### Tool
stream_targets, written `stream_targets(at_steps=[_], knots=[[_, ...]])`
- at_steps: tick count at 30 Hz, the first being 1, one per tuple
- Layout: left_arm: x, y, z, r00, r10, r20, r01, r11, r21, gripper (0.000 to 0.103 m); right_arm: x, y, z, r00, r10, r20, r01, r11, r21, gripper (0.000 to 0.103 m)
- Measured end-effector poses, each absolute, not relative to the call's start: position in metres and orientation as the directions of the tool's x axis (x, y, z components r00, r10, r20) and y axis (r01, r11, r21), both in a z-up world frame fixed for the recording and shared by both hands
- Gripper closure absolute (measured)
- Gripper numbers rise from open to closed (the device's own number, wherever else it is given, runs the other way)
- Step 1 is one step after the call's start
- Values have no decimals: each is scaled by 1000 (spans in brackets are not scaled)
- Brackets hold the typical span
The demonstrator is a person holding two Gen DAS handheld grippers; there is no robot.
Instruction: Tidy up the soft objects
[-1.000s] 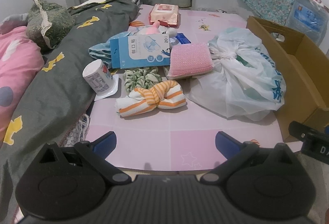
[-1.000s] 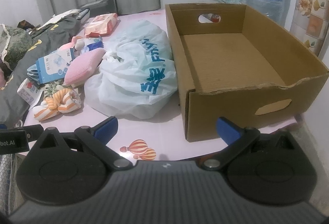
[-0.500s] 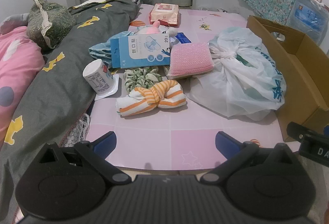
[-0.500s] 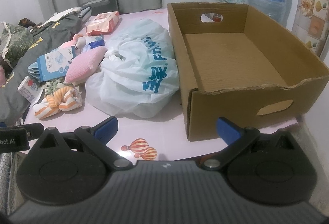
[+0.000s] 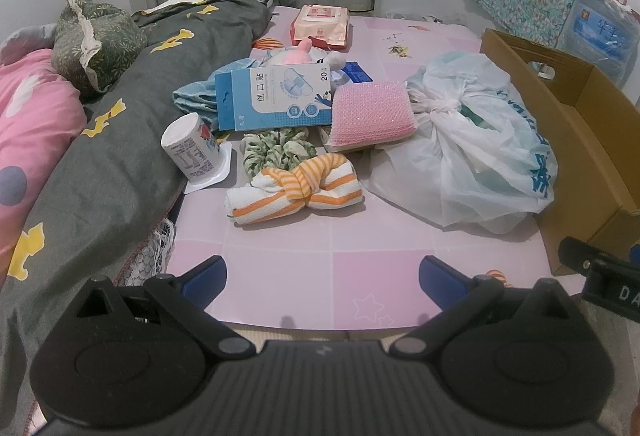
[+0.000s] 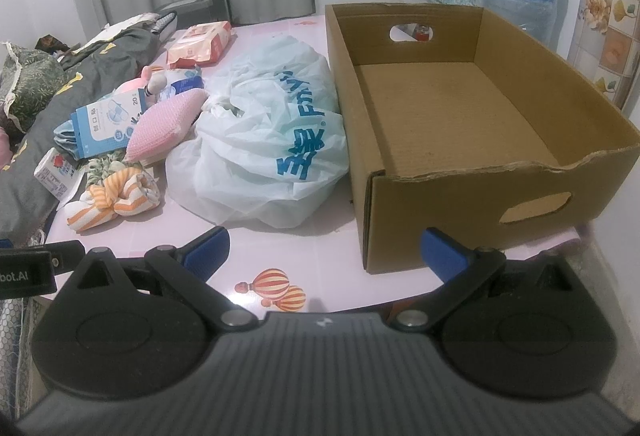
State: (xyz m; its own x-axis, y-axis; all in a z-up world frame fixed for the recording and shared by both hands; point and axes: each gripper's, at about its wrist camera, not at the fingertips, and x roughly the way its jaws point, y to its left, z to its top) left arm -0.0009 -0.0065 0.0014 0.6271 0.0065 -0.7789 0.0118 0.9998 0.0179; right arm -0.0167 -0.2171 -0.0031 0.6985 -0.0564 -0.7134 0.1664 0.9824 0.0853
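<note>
A pink desk [image 5: 280,276] with a glossy cover printed with stars and hot-air balloons holds a scatter of soft things. Nearest the left claw [image 5: 322,278], whose blue-tipped fingers stand wide apart and empty, lies a knotted terry towel [image 5: 296,192] in white and orange stripes. Behind it sits a ruffled green scrunchie [image 5: 276,150], then a flat blue card box [image 5: 276,102] printed "创口贴" and "20". Beside the box rests a pink mesh sponge [image 5: 374,112], nubbly and square. A white yogurt cup [image 5: 192,148] with fine print lies tipped on its side at the desk's left edge. A tied, crinkled white plastic bag [image 6: 272,140] with blue lettering, partly reading "Fmy", lies against the open corrugated cardboard box [image 6: 480,172], which has oval handle holes and a torn front rim. A pink wet-wipes pack [image 5: 320,26] lies at the far end. The right claw [image 6: 324,248] is also spread open, holding nothing, low over the desk's near edge.
</note>
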Motion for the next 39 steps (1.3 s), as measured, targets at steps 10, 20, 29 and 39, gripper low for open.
stream_targets(at_steps=[10,20,29,39], knots=[[-1,-7,1,627,7,-779,11,1000,18,0,-16,-218,-4,695,-55,-716,170,981,89,1],[-1,-7,2,626,6,-780,11,1000,17,0,-15,-217,-5,695,-55,-717,168,982,88,1],[0,-2,0,622,3,-783,7,1000,10,0,-14,-215,-4,699,-55,-713,160,984,80,1],[12,31,24,680,-7,-733,-21,999,-29,0,-3,-207,64,842,61,-536,-86,996,-22,1]])
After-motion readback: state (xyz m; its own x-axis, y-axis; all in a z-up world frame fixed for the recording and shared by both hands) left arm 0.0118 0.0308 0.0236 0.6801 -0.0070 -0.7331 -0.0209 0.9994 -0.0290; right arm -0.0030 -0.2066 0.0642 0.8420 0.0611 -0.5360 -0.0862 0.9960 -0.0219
